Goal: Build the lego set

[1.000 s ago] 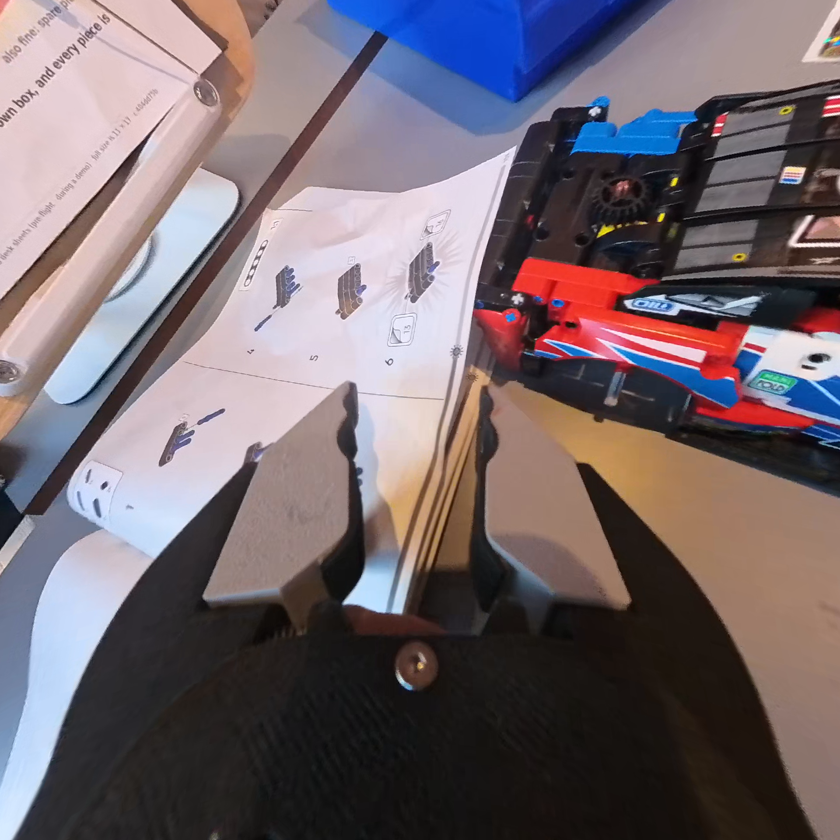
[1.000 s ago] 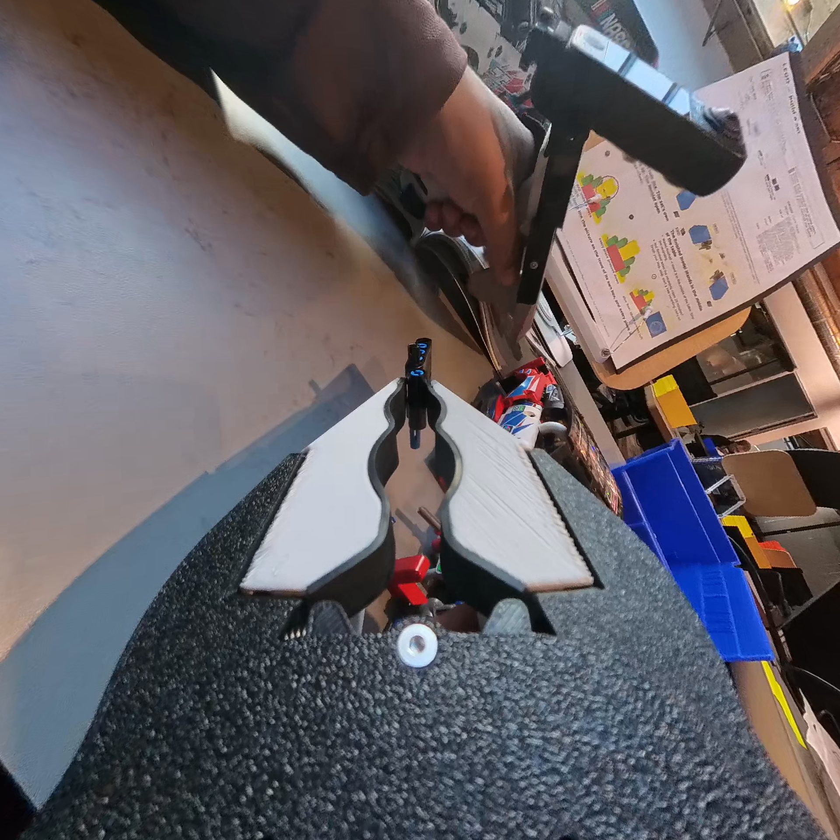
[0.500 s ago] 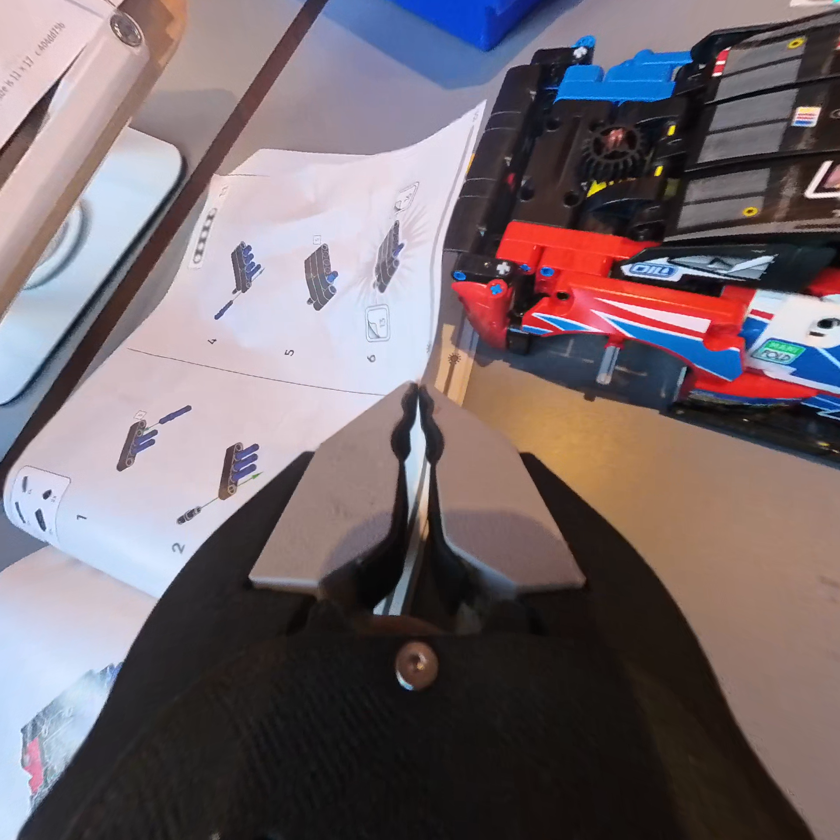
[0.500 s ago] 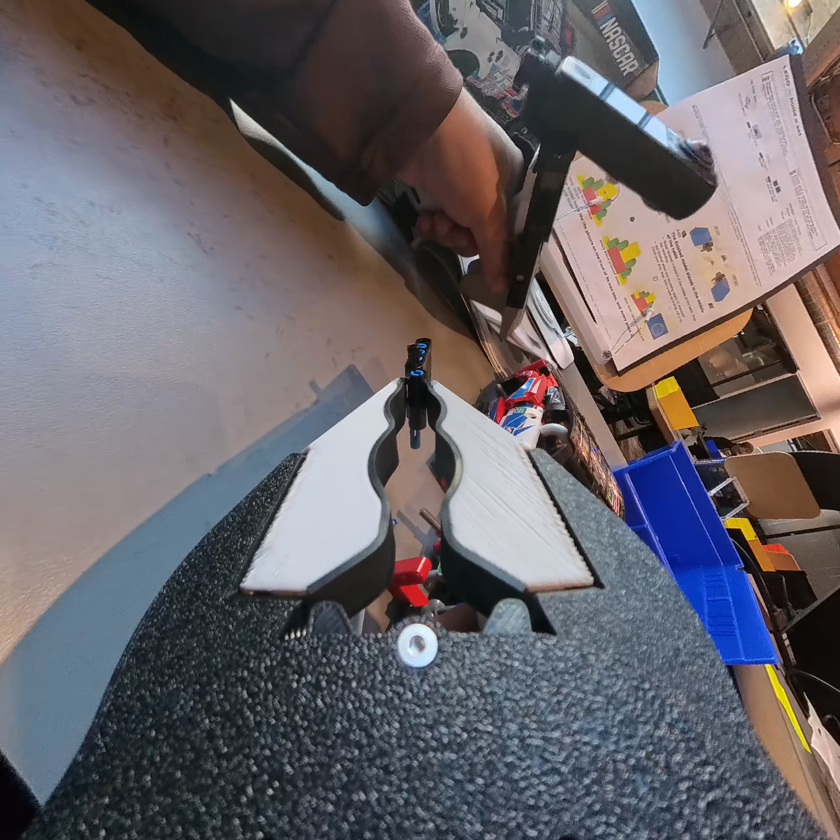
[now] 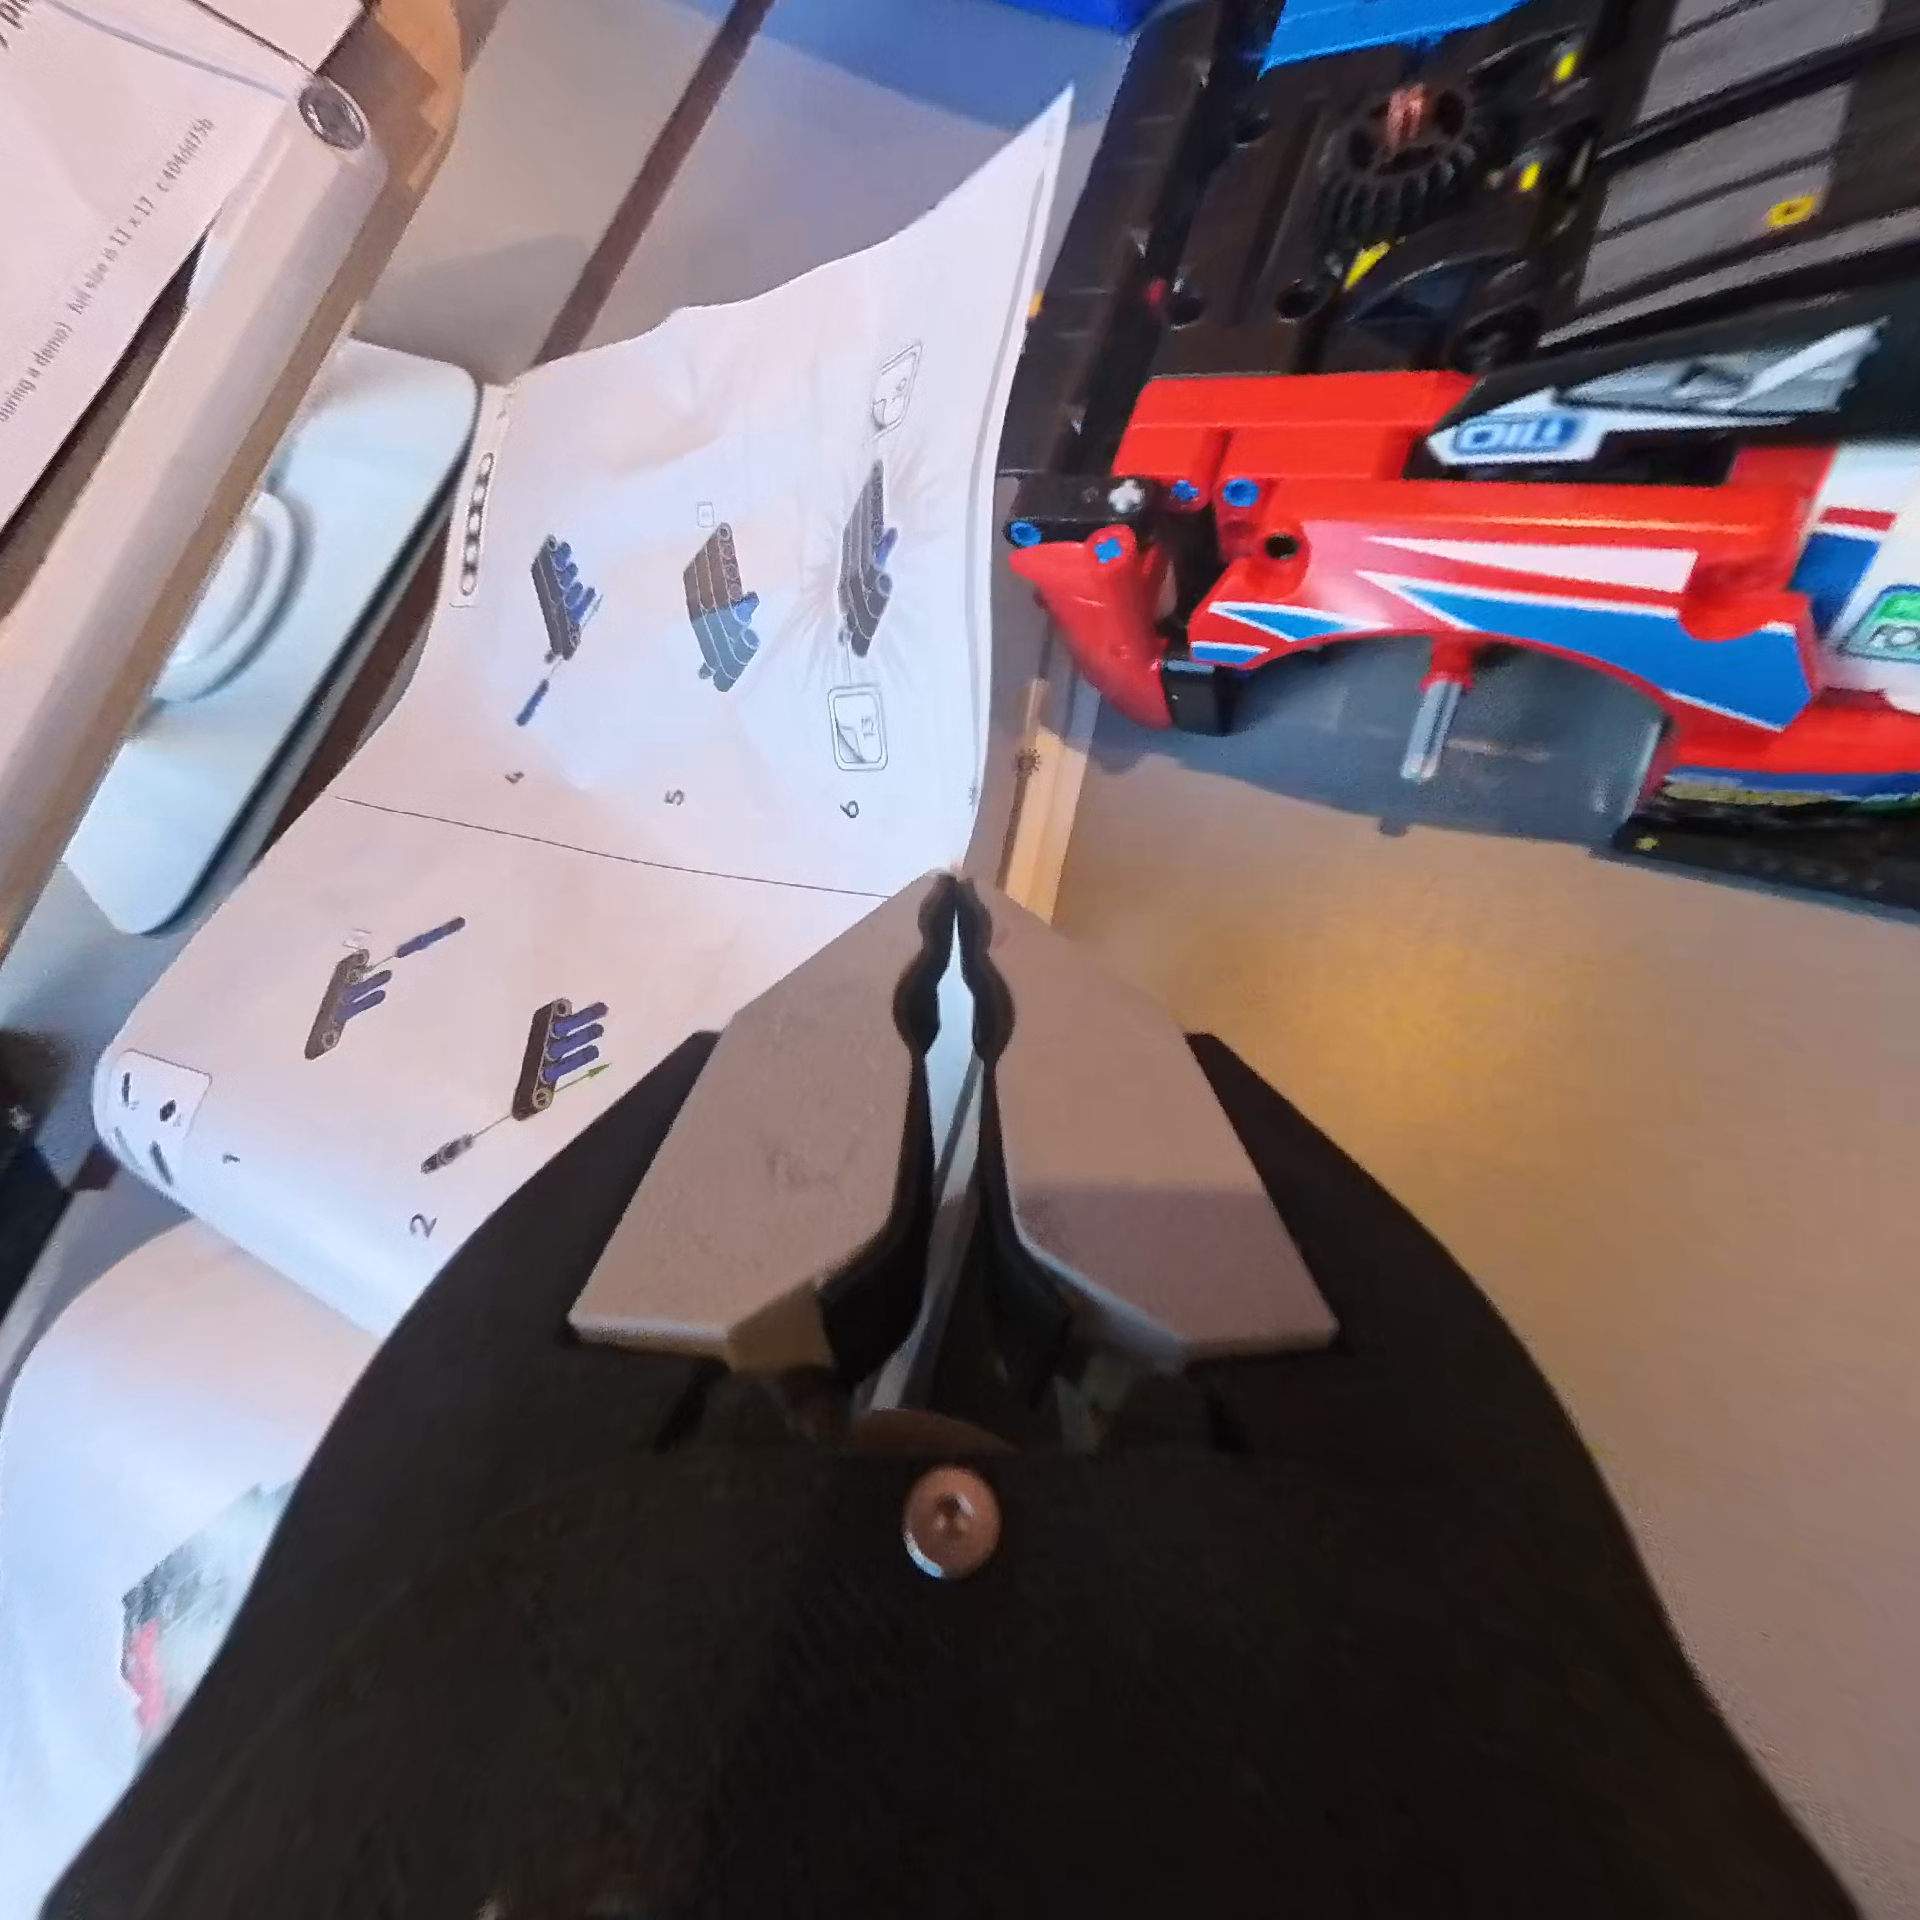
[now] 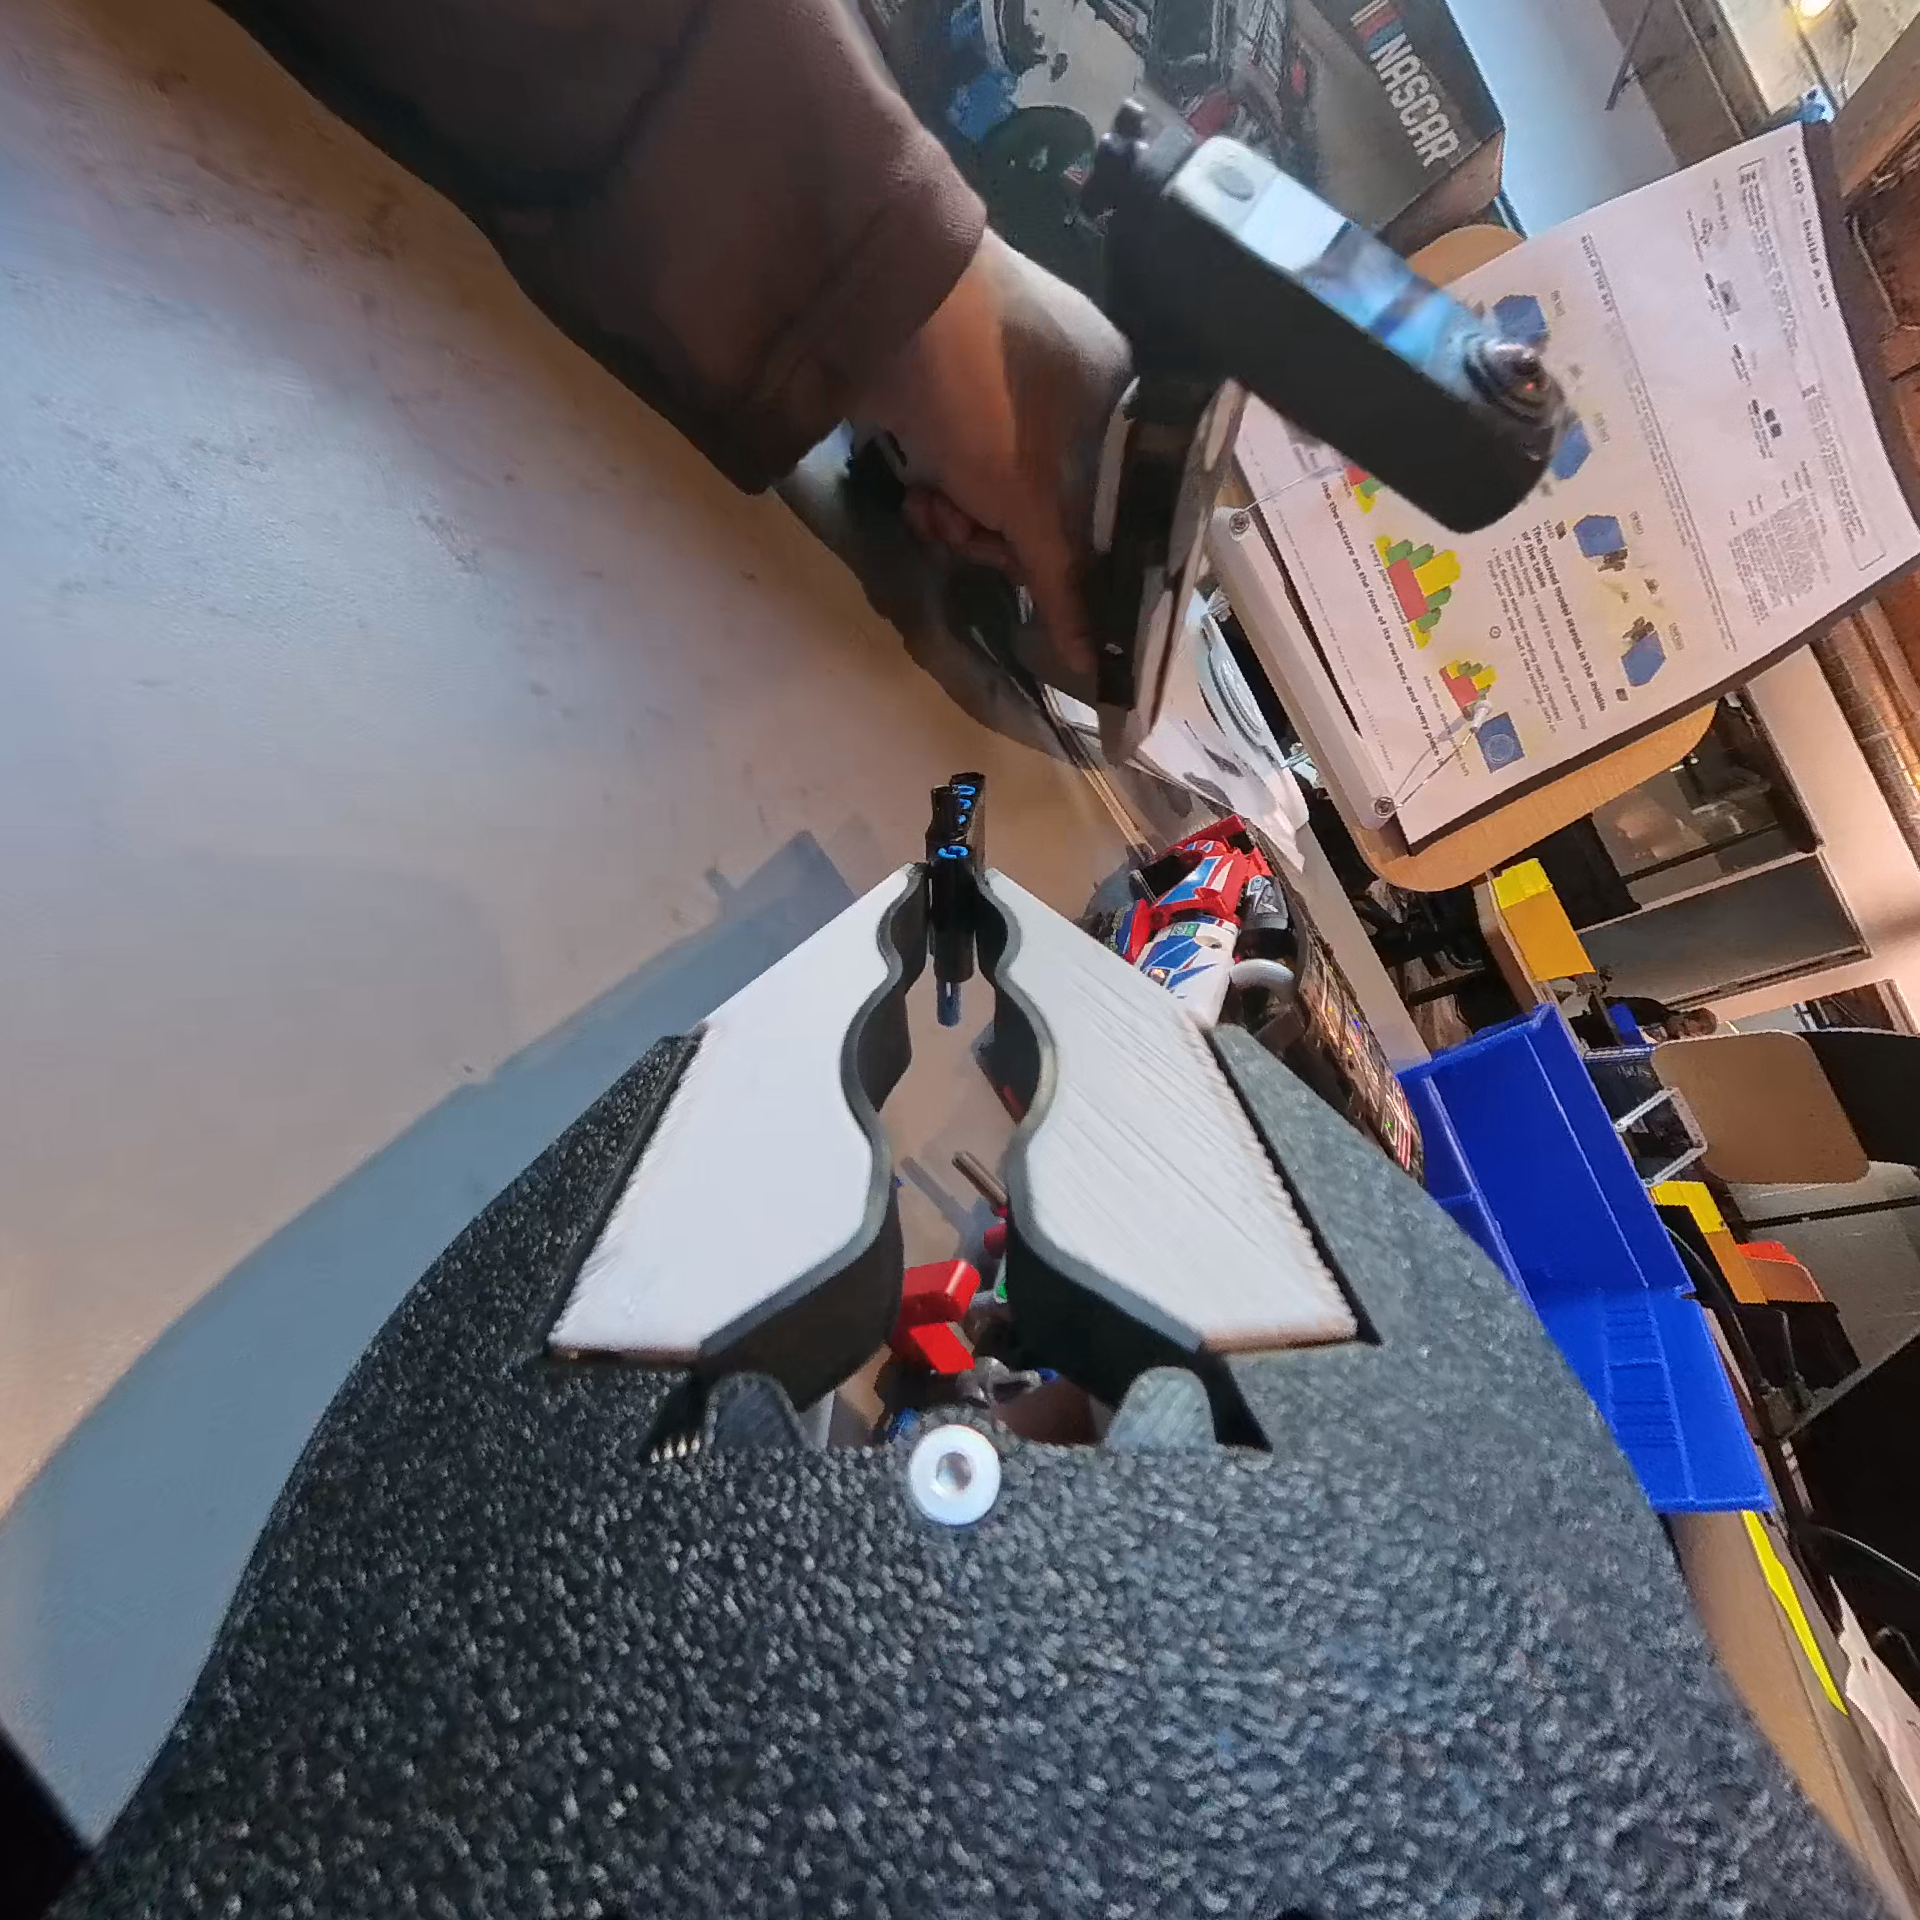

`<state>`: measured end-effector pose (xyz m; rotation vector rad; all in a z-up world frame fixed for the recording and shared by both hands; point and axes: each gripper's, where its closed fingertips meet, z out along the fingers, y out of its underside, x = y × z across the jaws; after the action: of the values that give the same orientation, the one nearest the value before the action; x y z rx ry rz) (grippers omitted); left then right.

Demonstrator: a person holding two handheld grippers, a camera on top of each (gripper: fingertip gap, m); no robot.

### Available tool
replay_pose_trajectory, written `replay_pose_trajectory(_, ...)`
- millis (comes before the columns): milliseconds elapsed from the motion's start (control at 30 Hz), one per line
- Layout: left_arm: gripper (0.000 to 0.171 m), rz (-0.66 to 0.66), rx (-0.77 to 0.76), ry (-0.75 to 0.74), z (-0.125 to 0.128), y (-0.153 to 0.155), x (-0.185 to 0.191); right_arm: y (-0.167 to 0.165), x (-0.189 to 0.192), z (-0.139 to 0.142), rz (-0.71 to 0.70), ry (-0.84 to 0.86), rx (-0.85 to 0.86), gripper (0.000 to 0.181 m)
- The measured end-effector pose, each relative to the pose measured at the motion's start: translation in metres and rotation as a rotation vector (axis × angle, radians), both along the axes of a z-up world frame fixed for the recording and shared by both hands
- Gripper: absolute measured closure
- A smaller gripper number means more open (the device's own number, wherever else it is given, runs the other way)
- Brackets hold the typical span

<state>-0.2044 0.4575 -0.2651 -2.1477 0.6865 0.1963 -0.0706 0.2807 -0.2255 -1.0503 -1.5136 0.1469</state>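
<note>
My left gripper is shut on the edge of a page of the white instruction booklet, which curls up off the table. The red, white, blue and black lego race car lies just right of the booklet; it also shows far off in the right wrist view. My right gripper is shut on a small black lego piece with blue pins, held up above the table. The person's hand holds the left gripper in the right wrist view.
A sign holder with a printed sheet on a round white base stands left of the booklet. Blue bins stand at the right. Loose red and dark pieces lie under my right gripper. The grey tabletop spreads right. Tip to tip, the grippers are about 25 cm apart.
My left gripper has closed on the booklet page and lifted it, moving closer to the car. My right gripper has stayed still with the black piece.
</note>
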Motion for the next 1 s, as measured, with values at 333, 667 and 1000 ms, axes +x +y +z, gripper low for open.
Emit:
replay_pose_trajectory(333, 0.171, -0.035, 0.131, 0.34, -0.004, 0.002, 0.004, 0.003, -0.004, -0.001, -0.036, -0.002, 0.033, 0.173)
replay_pose_trajectory(667, 0.171, -0.046, 0.14, 0.336, -0.003, 0.001, 0.006, 0.001, -0.015, -0.004, -0.051, -0.023, 0.156, 0.173)
replay_pose_trajectory(1000, 0.171, -0.045, 0.142, 0.351, -0.004, 0.001, 0.006, 0.0, -0.015, -0.006, -0.044, -0.032, 0.185, 0.173)
